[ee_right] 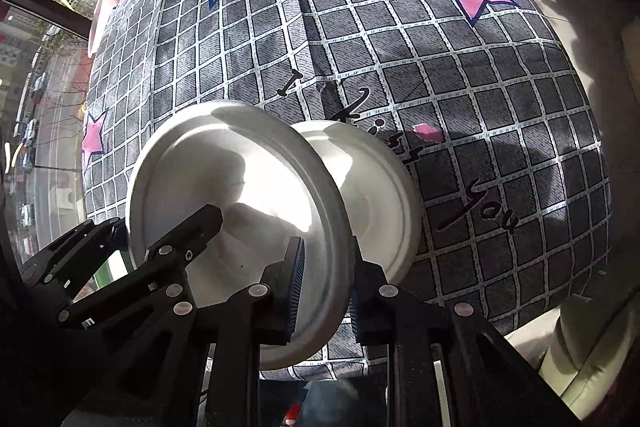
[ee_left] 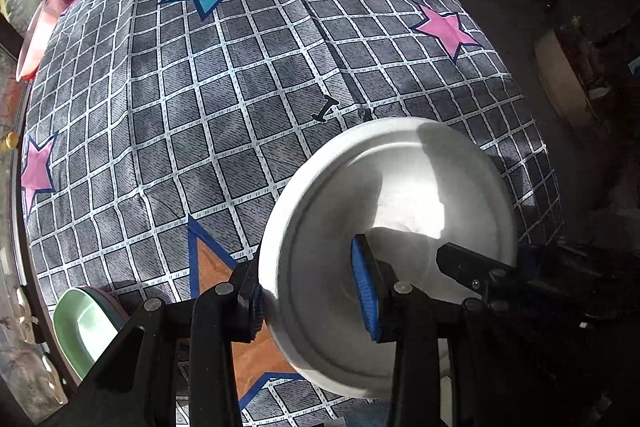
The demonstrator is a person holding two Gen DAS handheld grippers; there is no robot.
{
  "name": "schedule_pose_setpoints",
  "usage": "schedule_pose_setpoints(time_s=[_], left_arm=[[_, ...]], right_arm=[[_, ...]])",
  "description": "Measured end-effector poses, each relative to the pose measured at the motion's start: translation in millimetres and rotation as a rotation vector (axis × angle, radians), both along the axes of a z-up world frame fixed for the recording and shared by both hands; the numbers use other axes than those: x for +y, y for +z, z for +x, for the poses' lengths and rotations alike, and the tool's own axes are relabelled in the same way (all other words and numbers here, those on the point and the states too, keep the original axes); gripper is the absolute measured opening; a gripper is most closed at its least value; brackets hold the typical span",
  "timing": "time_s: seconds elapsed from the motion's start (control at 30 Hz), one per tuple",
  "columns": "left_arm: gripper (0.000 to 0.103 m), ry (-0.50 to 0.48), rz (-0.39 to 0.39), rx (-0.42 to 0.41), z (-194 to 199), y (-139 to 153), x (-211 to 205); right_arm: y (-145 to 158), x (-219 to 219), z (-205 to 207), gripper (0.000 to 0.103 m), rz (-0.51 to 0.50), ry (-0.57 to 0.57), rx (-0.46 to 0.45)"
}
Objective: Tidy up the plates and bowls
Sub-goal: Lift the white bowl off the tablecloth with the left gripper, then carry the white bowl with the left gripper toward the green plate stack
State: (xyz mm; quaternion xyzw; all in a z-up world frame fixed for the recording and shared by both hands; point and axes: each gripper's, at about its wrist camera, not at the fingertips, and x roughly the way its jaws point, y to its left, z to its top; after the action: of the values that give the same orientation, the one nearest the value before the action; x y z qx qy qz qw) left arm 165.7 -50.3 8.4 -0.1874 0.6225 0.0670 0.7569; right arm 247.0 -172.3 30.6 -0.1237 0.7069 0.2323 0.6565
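The white plate (ee_left: 384,211) is round and plain, with a raised ring inside its rim, lit in patches by sun. It is held tilted on edge above the checked tablecloth (ee_left: 200,107), its face turned sideways. Left gripper (ee_left: 316,303) and right gripper (ee_right: 324,287) each clamp its rim, jaws nearly closed. 1 smaller white plate (ee_right: 376,187) sits just behind.

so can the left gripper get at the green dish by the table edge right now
Probably not yet: the left gripper is shut on the white plate, so its jaws are taken. The green dish itself lies uncovered, close to its left.
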Motion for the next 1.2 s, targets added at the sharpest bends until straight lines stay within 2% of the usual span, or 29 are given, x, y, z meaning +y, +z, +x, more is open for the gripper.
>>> schedule_pose_setpoints(time_s=[0.17, 0.23, 0.33, 0.37, 0.4, 0.43, 0.47, 0.5, 0.67, 0.77, 0.97, 1.2], left_arm=[[0.041, -0.011, -0.022, 0.012, 13.1, -12.9, -13.7], [0.044, -0.005, -0.016, 0.026, 16.9, -17.7, -15.7], [0.063, 0.015, -0.013, 0.054, 16.9, -22.2, -13.1], [0.066, 0.031, -0.006, 0.049, 14.2, -21.1, -10.0], [0.067, 0.047, 0.006, 0.045, 10.9, -19.8, -6.2], [0.07, 0.06, 0.011, 0.046, 7.8, -19.4, -2.0], [0.076, 0.071, 0.007, 0.048, 4.3, -19.4, 2.5], [0.08, 0.088, -0.008, 0.042, -0.7, -18.3, 7.9], [0.08, 0.144, -0.02, 0.006, -17.7, -5.4, 16.0], [0.08, 0.125, -0.011, -0.006, -21.1, 2.8, 10.5], [0.08, 0.06, 0.007, -0.015, -28.7, 14.7, -1.8], [0.08, 0.042, 0.018, 0.021, -37.5, 8.7, -3.0]], right_arm=[[-4.1, -16.2, 6.0, 0.022, -0.025, -0.031, -0.013], [-4.7, -18.8, 8.0, 0.022, -0.038, -0.031, -0.027], [-5.4, -23.9, 11.0, 0.023, -0.057, -0.029, -0.039], [-5.2, -25.5, 11.8, 0.031, -0.068, -0.027, -0.048], [-5.1, -27.4, 12.6, 0.053, -0.089, -0.029, -0.07], [-4.7, -30.1, 14.5, 0.065, -0.103, -0.033, -0.088], [-3.3, -33.6, 16.3, 0.083, -0.096, -0.039, -0.096], [-2.0, -37.4, 18.3, 0.089, -0.081, -0.051, -0.092], [-2.4, -48.3, 25.0, 0.089, -0.134, -0.11, -0.116], [0.2, -48.8, 26.3, 0.089, -0.126, -0.143, -0.11], [6.5, -40.8, 19.6, 0.089, -0.101, -0.136, -0.093], [3.3, -47.5, 7.1, 0.089, -0.09, -0.163, -0.053]])
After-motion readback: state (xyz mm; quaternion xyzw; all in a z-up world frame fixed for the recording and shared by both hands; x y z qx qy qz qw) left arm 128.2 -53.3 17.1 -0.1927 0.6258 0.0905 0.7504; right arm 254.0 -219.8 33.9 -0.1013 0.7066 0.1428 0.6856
